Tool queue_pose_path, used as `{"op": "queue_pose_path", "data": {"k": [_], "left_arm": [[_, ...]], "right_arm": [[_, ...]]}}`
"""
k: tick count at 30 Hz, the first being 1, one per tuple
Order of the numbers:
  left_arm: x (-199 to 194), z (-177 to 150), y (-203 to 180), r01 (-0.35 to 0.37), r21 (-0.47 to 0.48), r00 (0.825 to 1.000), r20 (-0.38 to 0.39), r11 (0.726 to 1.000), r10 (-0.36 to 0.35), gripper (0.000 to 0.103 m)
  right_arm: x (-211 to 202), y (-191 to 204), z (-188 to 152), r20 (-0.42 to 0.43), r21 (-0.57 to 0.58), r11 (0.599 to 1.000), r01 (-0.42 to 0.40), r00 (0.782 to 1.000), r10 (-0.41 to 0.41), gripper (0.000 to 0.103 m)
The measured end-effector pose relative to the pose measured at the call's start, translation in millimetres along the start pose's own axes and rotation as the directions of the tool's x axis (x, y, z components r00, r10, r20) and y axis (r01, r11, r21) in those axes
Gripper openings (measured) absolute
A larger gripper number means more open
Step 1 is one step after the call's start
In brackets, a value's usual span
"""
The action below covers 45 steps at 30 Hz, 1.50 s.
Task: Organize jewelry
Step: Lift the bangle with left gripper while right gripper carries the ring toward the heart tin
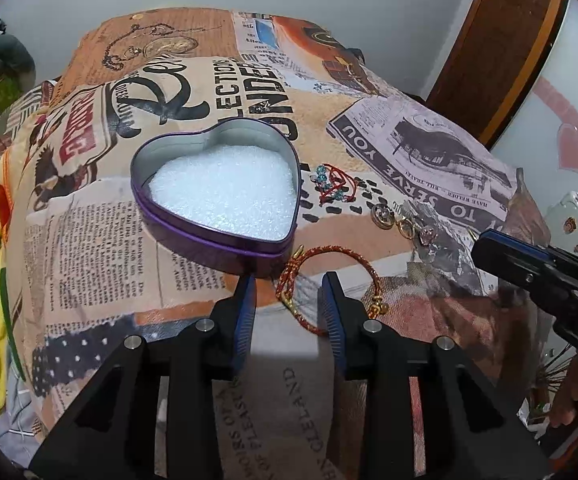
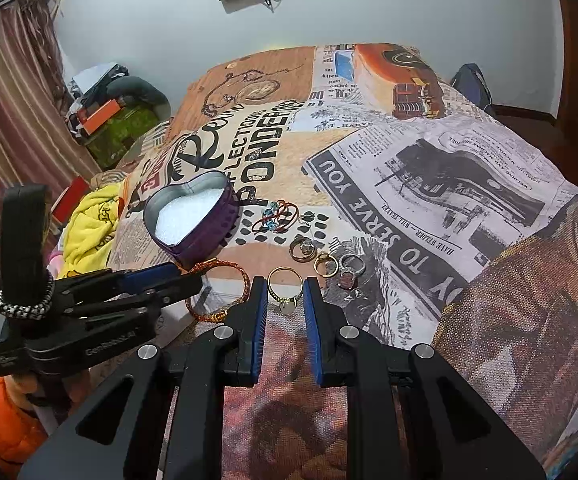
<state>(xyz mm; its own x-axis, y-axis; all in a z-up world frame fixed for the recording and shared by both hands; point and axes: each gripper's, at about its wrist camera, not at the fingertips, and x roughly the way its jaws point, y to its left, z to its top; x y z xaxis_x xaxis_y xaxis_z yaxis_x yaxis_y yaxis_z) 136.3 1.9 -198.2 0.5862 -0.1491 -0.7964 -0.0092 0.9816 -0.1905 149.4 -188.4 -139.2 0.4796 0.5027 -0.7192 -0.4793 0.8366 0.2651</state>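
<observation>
Left claw (image 1: 289,280) fills the bottom of its own view: 2 fingers, blue pads, standing partly apart. Nothing pinched. Pads press on no object.

- 1 braided red-and-gold bangle (image 1: 341,251) lies flat on the newspaper-print cover (image 1: 89,220), just ahead of the left claw's tips. Its near arc runs behind the right-hand finger. Part of the loop shows in the gap between the pads, clear of both.
- 1 heart-shaped purple tin (image 1: 217,246), lid off, sits ahead of the left claw and a little to its left, just beside the bangle. 1 white foam pad (image 1: 225,196) lines its floor. No jewelry inside.
- 1 red string bracelet (image 1: 335,184) with blue beads lies farther ahead, on the right of the tin, close to its wall.
- 3 loose rings lie in a row right of the bangle, between the two claws: first (image 1: 379,216), second (image 1: 405,228), third (image 1: 427,234). They are near each other; I cannot tell whether any touch.

Right claw (image 2: 285,282): jaws drawn in narrow, clamped on 1 gold ring (image 2: 288,304). Its pale round stone points toward the camera, its band stands between the pads. Seen from the left wrist, this claw hangs off to the right, above the cover.

Count: 2 claws, 1 tin, 1 bangle, 1 string bracelet, 4 rings (3 on the cover, 1 gripped).
</observation>
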Motion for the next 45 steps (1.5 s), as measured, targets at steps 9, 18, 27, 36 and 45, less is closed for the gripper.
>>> {"op": "queue_pose_path", "data": {"k": [9, 18, 27, 36, 45], "left_arm": [[3, -2, -12, -0.071, 0.077, 0.997, 0.008, 0.994, 0.071, 0.006], [-47, 5, -6, -0.041, 0.046, 0.992, 0.12, 0.998, 0.035, 0.006], [-87, 21, 14, -0.053, -0.008, 0.972, 0.229, 0.999, 0.053, 0.006], [-95, 34, 34, -0.067, -0.04, 0.96, 0.268, 0.997, 0.075, 0.006], [-80, 47, 48, -0.048, -0.057, 0.965, 0.253, 0.997, 0.061, 0.006]], "right_arm": [[-4, 4, 2, 0.011, -0.014, 1.0, 0.0, 1.0, 0.0, 0.016], [-8, 14, 13, 0.04, -0.051, 0.999, -0.002, 0.999, 0.004, 0.016], [-8, 38, 32, 0.08, -0.107, 0.994, -0.025, 0.996, 0.034, 0.016], [1, 55, 45, 0.099, -0.145, 0.988, -0.045, 0.993, 0.059, 0.016], [17, 64, 59, 0.103, -0.17, 0.984, -0.052, 0.992, 0.071, 0.016]]}}
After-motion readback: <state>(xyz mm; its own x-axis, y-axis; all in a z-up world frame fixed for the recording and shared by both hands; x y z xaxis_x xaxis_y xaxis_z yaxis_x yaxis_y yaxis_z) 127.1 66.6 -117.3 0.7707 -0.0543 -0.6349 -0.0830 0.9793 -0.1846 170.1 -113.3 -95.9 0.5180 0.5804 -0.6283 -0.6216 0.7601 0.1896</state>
